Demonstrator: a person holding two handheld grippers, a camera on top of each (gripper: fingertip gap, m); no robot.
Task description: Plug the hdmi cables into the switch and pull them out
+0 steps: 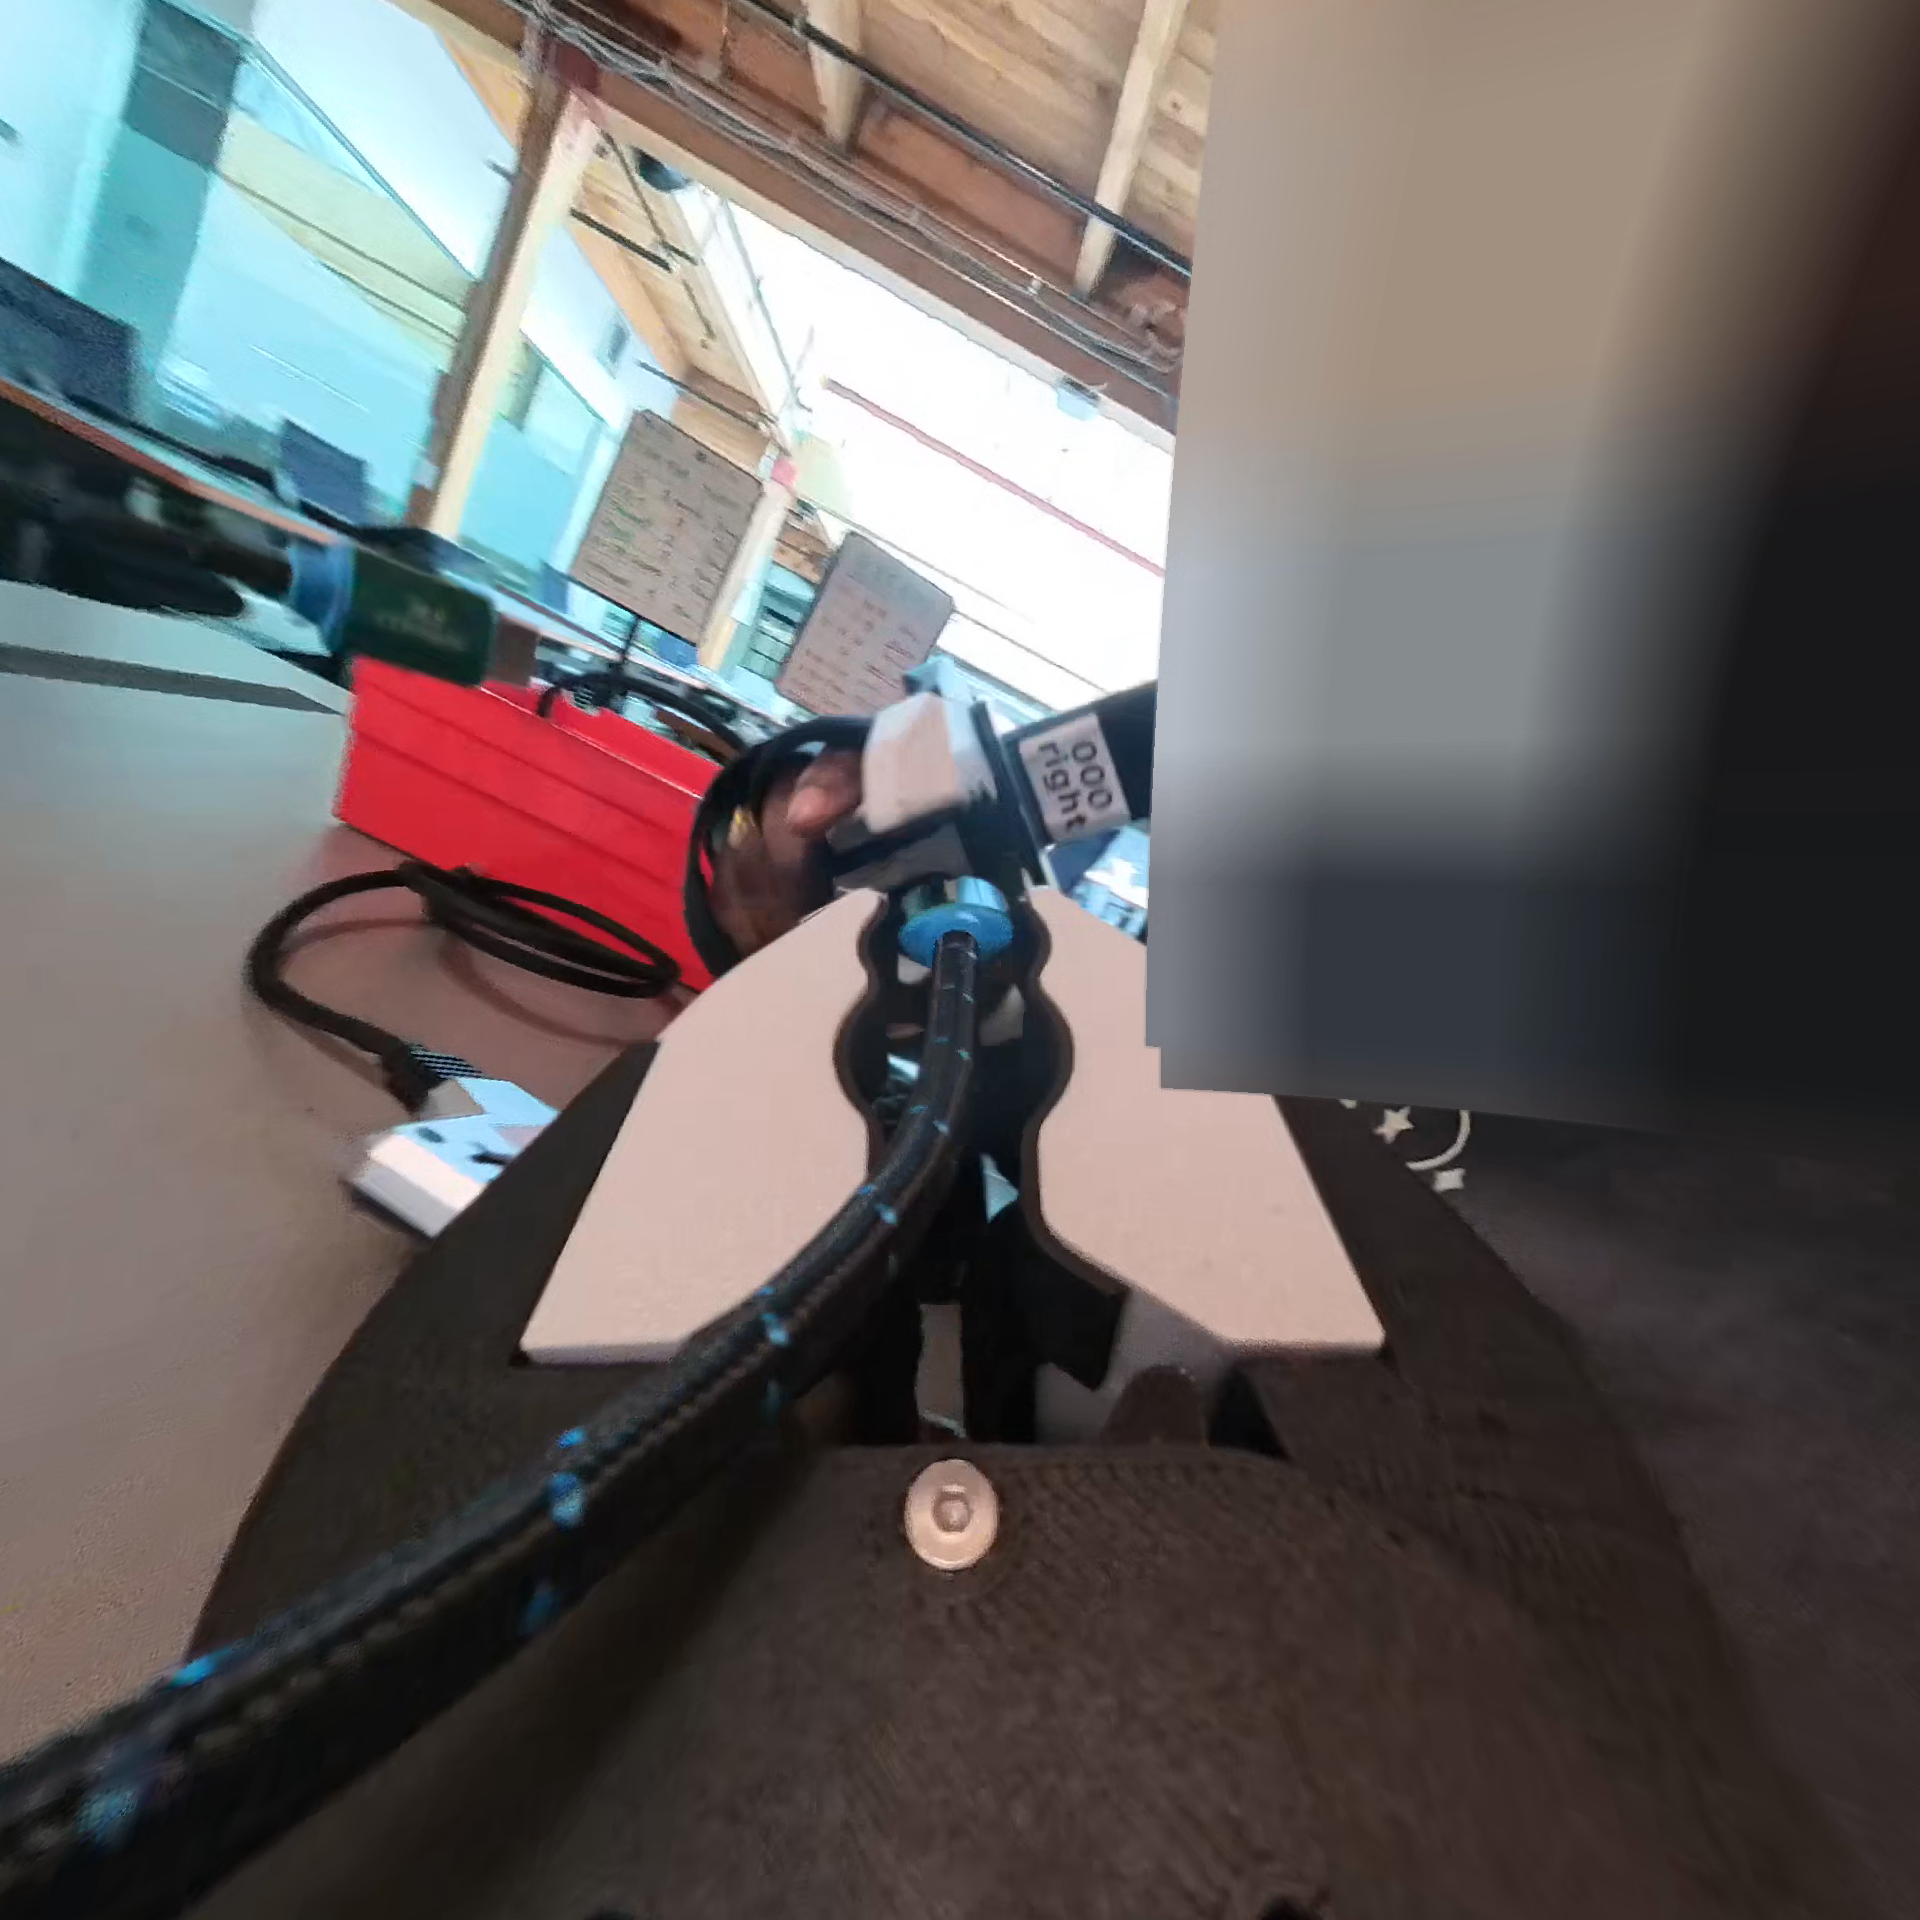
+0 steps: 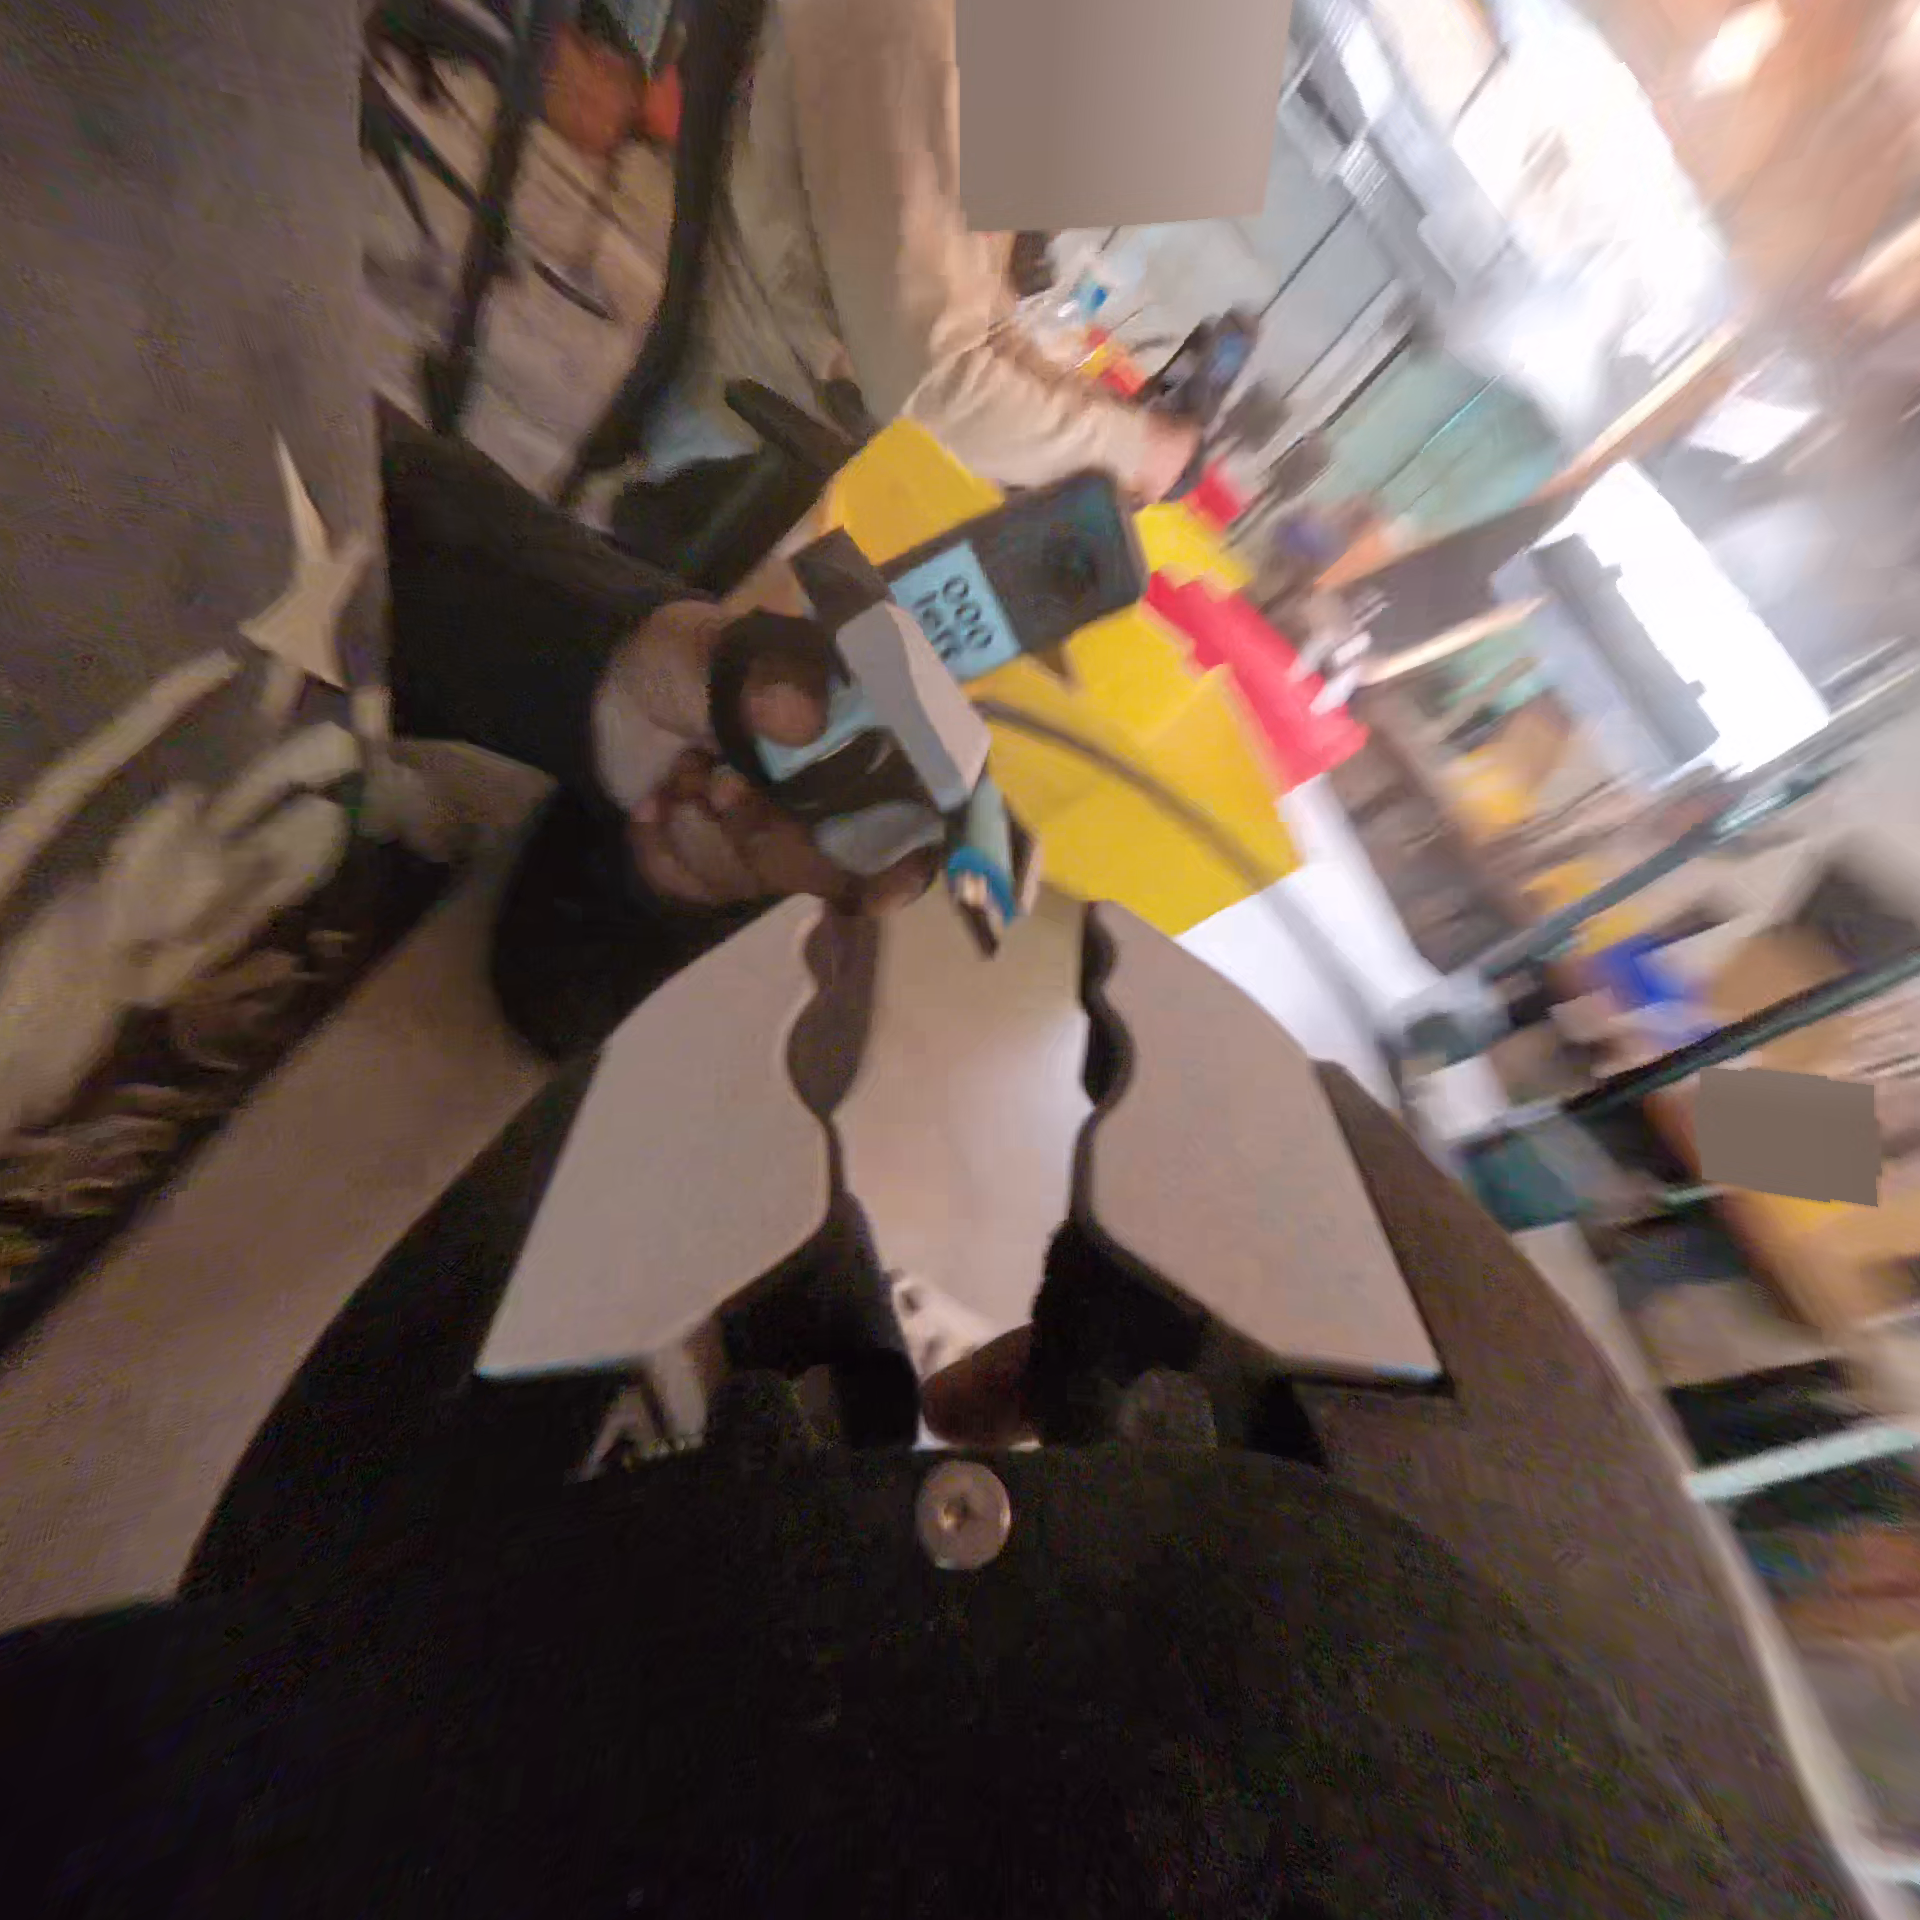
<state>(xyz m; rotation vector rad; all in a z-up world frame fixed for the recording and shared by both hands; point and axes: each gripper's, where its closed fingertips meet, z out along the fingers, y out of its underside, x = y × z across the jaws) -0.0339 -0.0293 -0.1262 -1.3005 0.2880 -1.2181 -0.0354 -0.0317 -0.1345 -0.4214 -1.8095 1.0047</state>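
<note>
In the left wrist view my left gripper (image 1: 951, 920) is shut on a black braided HDMI cable (image 1: 925, 1143) with blue flecks, just behind its blue collar (image 1: 954, 928). The cable trails back to the lower left. My right gripper (image 1: 925, 790) faces it just beyond the tips. In the right wrist view my right gripper (image 2: 956, 925) is open and empty. The left gripper (image 2: 894, 727) is in front of it and holds the blue-collared plug (image 2: 982, 883), tip towards me. The white switch (image 1: 447, 1153) lies on the table with a black cable (image 1: 457, 935) plugged into it.
A red box (image 1: 520, 769) stands on the grey table (image 1: 156, 1039) behind the switch. Another dark plug with a blue collar (image 1: 416, 618) shows at the left, blurred. A yellow object (image 2: 1122, 769) and a person in a beige top (image 2: 883, 208) are behind the left gripper.
</note>
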